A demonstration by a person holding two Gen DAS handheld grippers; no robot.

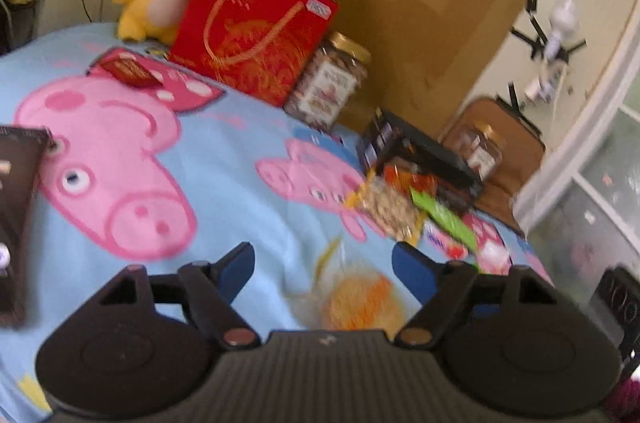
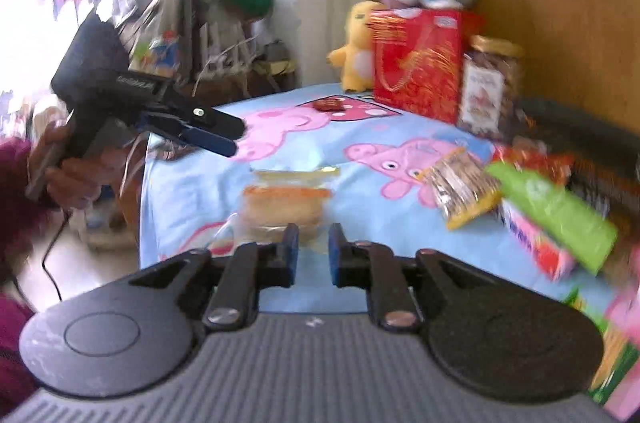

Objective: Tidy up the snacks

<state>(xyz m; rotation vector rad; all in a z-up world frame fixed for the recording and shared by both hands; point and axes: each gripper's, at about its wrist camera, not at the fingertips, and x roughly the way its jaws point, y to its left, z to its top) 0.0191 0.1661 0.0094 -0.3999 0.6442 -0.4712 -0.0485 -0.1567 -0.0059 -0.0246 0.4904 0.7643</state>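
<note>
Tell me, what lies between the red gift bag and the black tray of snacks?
A gold-lidded jar of snacks, beside the red gift bag and short of the black tray, in both views.

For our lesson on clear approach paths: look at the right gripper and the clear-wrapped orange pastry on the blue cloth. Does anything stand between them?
Nothing visible does. The right gripper sits right at the near edge of the wrapped pastry, with only bare blue cloth around it. The left gripper is off to the side, and the snack pile lies well to the right.
</note>
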